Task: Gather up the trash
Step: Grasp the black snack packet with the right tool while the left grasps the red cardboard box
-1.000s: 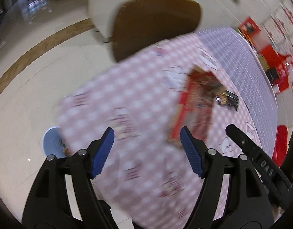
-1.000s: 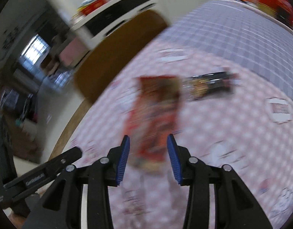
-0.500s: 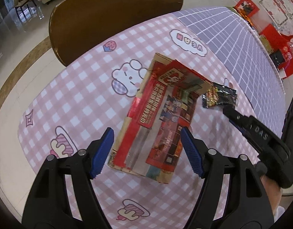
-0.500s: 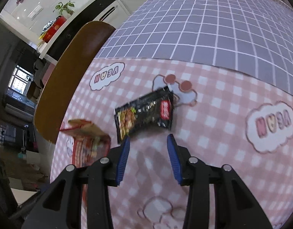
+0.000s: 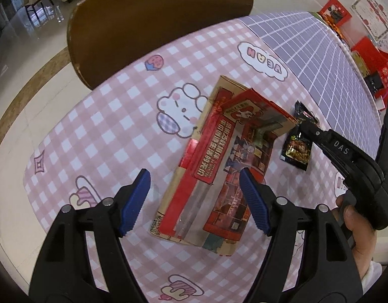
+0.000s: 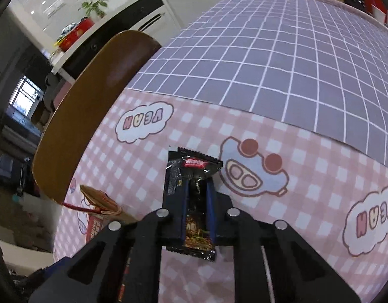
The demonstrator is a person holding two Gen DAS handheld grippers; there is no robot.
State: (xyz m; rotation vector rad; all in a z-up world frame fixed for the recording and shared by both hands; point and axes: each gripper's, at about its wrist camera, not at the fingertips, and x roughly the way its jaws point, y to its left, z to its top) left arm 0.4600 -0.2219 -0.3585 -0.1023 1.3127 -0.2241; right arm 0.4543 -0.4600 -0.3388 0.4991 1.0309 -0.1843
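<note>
Left gripper (image 5: 195, 197) jaws wide, straddling near end of flattened red carton (image 5: 220, 166); bare table (image 5: 98, 136) to its left. Right gripper (image 6: 197, 210) closing on black snack wrapper (image 6: 191, 176), crowding carton's right side. Wooden chair back (image 5: 153, 22) blocks far table edge. Purple-grid half beyond open.

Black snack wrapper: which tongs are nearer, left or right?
Right. The right tongs are closing with the black snack wrapper between the pads. The left tongs are open over the flattened red carton, which lies beside the wrapper.
</note>
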